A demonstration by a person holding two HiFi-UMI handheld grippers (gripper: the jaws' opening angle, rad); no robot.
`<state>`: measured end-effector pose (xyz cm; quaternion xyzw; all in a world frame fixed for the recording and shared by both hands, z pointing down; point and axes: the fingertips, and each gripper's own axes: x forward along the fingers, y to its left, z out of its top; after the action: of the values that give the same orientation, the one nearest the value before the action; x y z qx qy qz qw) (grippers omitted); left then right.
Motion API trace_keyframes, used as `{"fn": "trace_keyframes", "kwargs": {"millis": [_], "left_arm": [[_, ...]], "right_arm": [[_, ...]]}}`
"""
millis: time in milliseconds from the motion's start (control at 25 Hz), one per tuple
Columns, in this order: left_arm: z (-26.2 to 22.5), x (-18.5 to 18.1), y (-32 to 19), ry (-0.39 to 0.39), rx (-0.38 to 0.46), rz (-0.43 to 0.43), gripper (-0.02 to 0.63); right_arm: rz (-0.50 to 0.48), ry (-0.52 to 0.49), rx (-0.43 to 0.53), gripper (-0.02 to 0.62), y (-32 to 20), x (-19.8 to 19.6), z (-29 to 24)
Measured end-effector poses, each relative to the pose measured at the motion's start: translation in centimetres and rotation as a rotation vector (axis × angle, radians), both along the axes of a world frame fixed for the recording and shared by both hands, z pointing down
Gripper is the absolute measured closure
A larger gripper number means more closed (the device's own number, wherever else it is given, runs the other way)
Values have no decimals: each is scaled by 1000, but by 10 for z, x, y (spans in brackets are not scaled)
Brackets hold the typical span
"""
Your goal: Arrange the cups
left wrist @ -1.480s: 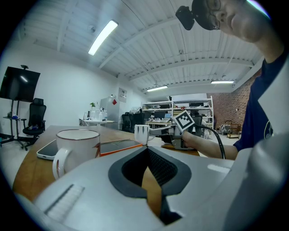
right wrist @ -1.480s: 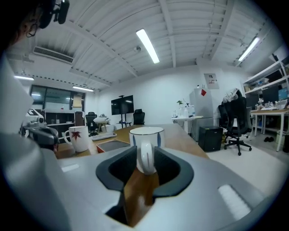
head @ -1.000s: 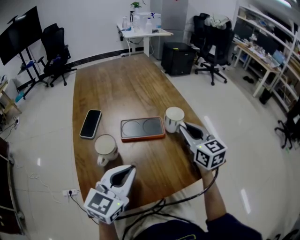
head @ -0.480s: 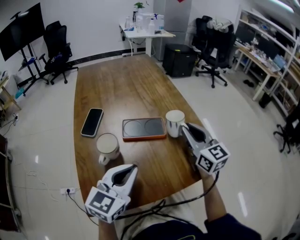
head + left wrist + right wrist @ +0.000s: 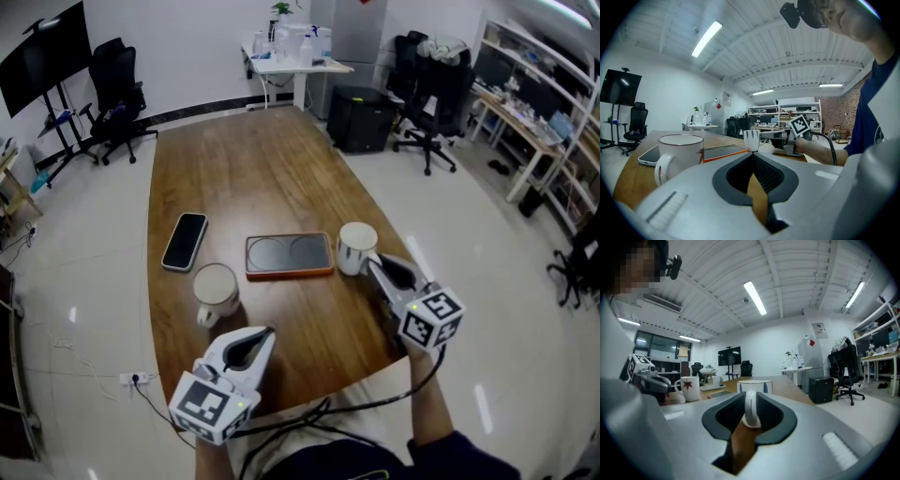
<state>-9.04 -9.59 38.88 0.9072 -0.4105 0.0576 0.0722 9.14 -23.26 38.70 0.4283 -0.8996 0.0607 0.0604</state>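
Right gripper (image 5: 373,267) was clamped on the handle (image 5: 750,409) of the white mug (image 5: 356,246), whose body sat right ahead of its jaws. Left gripper (image 5: 260,336) was closed up empty, with the leaf mug (image 5: 215,286) just ahead-left of its jaws.

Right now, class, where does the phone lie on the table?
In the head view, the phone lies flat on the left half of the table, left of the orange tray and just beyond the left cup.
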Motion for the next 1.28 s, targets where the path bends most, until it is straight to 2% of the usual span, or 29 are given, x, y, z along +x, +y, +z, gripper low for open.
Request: {"fn": "trace_keyframes", "kwargs": {"millis": [120, 360, 480, 640, 880, 1280], "left_arm": [[-1, -1, -1, -11, -3, -6, 603], [-2, 4, -1, -1, -2, -2, 603], [-2, 5, 1, -2, -4, -3, 603], [-2, 5, 0, -6, -1, -2, 603], [-2, 5, 0, -3, -3, 0, 603], [-1, 5, 0, -4, -1, 1, 603]], "right_arm": [[-28, 47, -62, 529, 3, -4, 12], [-33, 85, -113, 525, 0, -4, 19], [-32, 101, -124, 526, -1, -5, 22], [3, 181, -124, 537, -2, -4, 25], [-30, 101, -110, 538, -2, -6, 20], [-66, -20, -12, 540, 7, -14, -4]]}}
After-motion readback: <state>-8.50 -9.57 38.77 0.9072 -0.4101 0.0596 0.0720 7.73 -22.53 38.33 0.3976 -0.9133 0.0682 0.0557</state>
